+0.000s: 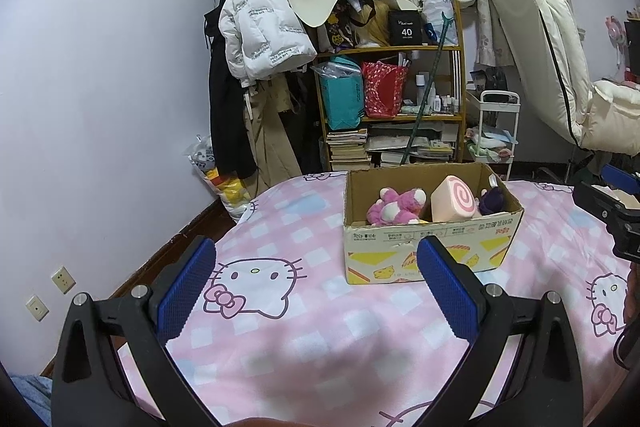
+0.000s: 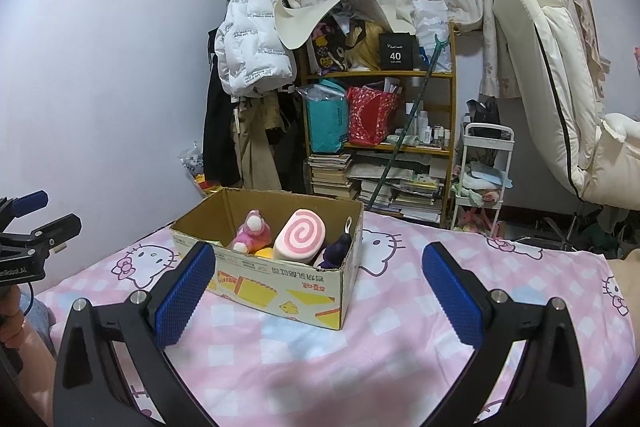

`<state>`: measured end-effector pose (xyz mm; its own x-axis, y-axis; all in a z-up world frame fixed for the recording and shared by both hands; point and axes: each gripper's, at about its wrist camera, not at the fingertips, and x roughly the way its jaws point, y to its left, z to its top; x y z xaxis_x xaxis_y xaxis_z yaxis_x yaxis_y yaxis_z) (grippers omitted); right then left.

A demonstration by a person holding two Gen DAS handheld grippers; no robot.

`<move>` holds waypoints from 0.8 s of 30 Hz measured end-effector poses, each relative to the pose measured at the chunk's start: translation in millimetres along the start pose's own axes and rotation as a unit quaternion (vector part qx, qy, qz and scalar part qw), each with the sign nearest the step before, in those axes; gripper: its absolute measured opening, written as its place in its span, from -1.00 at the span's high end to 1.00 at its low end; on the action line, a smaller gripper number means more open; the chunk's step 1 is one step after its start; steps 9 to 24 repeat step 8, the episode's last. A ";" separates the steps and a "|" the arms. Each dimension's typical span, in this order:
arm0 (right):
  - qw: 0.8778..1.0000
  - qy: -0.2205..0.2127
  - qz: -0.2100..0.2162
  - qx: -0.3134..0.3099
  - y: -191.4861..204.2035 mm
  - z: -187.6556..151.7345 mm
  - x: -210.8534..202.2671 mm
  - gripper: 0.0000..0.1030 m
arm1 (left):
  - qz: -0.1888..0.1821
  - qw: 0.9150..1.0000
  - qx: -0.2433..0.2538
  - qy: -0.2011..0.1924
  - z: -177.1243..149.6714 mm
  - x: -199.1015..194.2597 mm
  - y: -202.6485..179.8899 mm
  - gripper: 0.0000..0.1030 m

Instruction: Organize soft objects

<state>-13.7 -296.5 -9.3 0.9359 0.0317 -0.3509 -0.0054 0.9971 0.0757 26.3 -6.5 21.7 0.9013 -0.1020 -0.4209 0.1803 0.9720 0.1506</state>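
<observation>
A cardboard box (image 1: 424, 259) (image 2: 288, 291) stands on the pink cat-print bedsheet (image 1: 312, 339) (image 2: 360, 355). Inside it lie a pink plush bear (image 1: 396, 206) (image 2: 252, 231), a pink swirl-roll cushion (image 1: 456, 199) (image 2: 300, 237), a dark purple plush (image 1: 493, 199) (image 2: 337, 250) and a bit of something yellow (image 2: 264, 251). My left gripper (image 1: 316, 259) hovers open in front of the box with nothing between its blue pads. My right gripper (image 2: 318, 267) is open too, empty, just before the box's near corner. Each gripper shows at the edge of the other's view.
Behind the bed stand a cluttered wooden shelf (image 1: 390, 87) (image 2: 378, 115), hanging coats (image 1: 256, 27) (image 2: 250, 39), a small white cart (image 1: 496, 131) (image 2: 482, 167) and a cream chair (image 1: 560, 59) (image 2: 560, 75). The wall (image 1: 100, 87) runs along the bed's left side.
</observation>
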 end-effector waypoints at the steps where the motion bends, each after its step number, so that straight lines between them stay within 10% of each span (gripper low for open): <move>1: 1.000 0.000 -0.001 0.000 -0.3 -0.6 0.1 -1.00 | 0.000 1.000 0.000 -0.001 -0.2 -0.1 -0.1 -0.93; 24: 1.000 0.000 0.000 0.001 -0.6 0.4 -0.2 -1.00 | -0.002 1.000 0.000 0.000 -0.6 -1.0 -0.4 -0.93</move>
